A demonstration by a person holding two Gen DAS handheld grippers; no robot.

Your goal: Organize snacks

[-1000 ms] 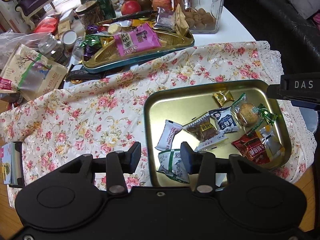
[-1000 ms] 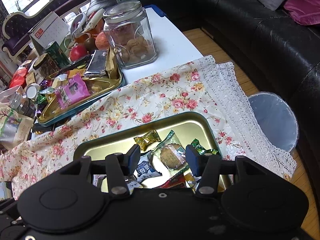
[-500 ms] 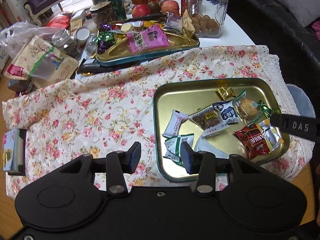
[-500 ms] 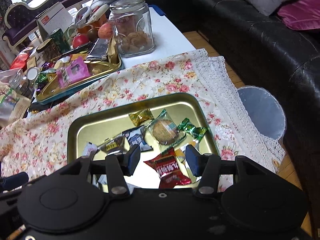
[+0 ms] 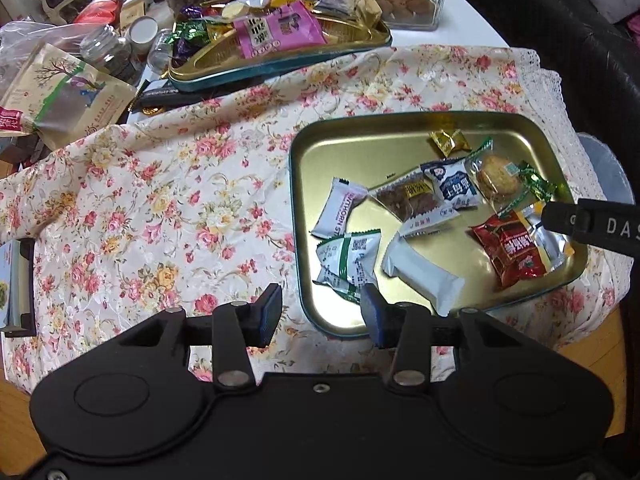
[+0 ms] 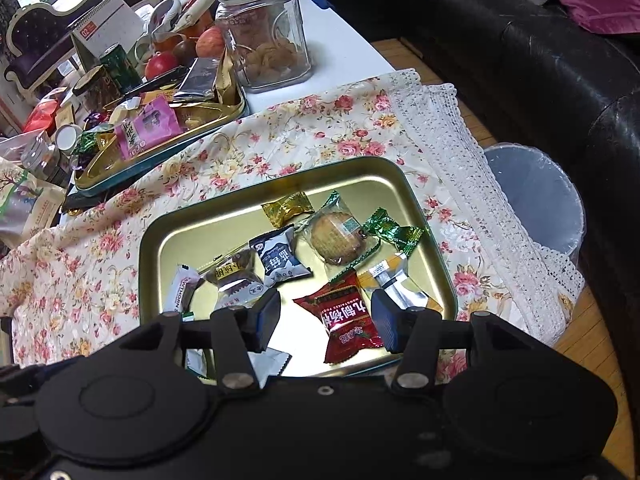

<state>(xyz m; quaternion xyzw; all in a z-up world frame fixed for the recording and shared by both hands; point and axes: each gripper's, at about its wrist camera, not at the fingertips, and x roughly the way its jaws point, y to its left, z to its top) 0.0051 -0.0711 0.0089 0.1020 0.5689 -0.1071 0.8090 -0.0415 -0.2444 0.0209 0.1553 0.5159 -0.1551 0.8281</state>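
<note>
Left gripper (image 5: 320, 312): jaws apart, nothing between pads, poised over the near-left rim of the gold tin tray (image 5: 360, 140), just beside the green-white sachet (image 5: 352, 256). Right gripper (image 6: 326, 318): jaws apart, straddling the red snack packet (image 6: 346, 316) w/o visible pad contact; the packet lies flat in the tray's near-right area. Other snacks in the same tray: round cookie pack (image 6: 336, 236), navy-white pack (image 6: 278, 258), gold candy (image 6: 286, 208), green twist candy (image 6: 394, 234). Tray sits on the floral cloth (image 5: 160, 200). Second tin of snacks (image 6: 160, 136) stands farther back, near the glass jar (image 6: 266, 36).
</note>
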